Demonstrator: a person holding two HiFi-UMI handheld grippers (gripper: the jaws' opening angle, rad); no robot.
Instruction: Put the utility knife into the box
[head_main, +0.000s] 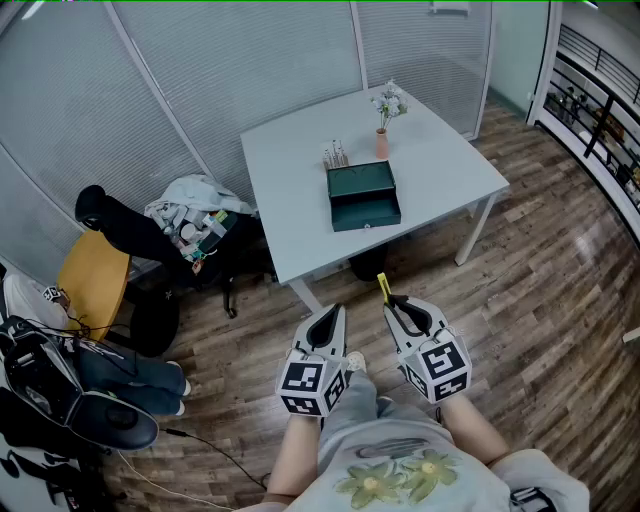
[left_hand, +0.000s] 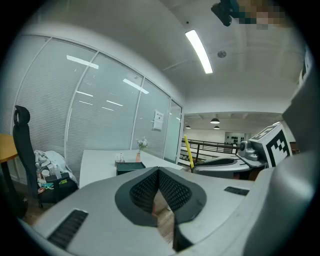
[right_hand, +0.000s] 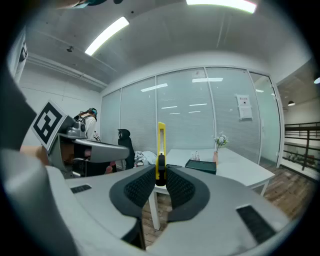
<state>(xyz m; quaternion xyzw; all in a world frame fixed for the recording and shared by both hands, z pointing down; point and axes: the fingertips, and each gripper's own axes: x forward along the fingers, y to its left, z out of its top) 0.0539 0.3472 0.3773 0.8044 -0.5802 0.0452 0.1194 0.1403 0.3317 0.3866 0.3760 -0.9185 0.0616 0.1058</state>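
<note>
A yellow utility knife (right_hand: 160, 150) stands upright between the pads of my right gripper (right_hand: 160, 182), which is shut on it. In the head view the utility knife (head_main: 383, 288) sticks out ahead of the right gripper (head_main: 398, 305), held over the floor short of the table. The dark green box (head_main: 363, 195) lies on the white table (head_main: 300, 150), its drawer pulled out toward me. The box (right_hand: 201, 165) also appears far off in the right gripper view. My left gripper (head_main: 327, 322) is shut with nothing between its jaws, beside the right one.
A pink vase with flowers (head_main: 383, 140) and a small rack of bottles (head_main: 335, 155) stand behind the box. Left of the table are a yellow chair (head_main: 92, 282), a black chair (head_main: 125, 230) and bags with clutter (head_main: 195, 225). A railing (head_main: 600, 120) runs at the far right.
</note>
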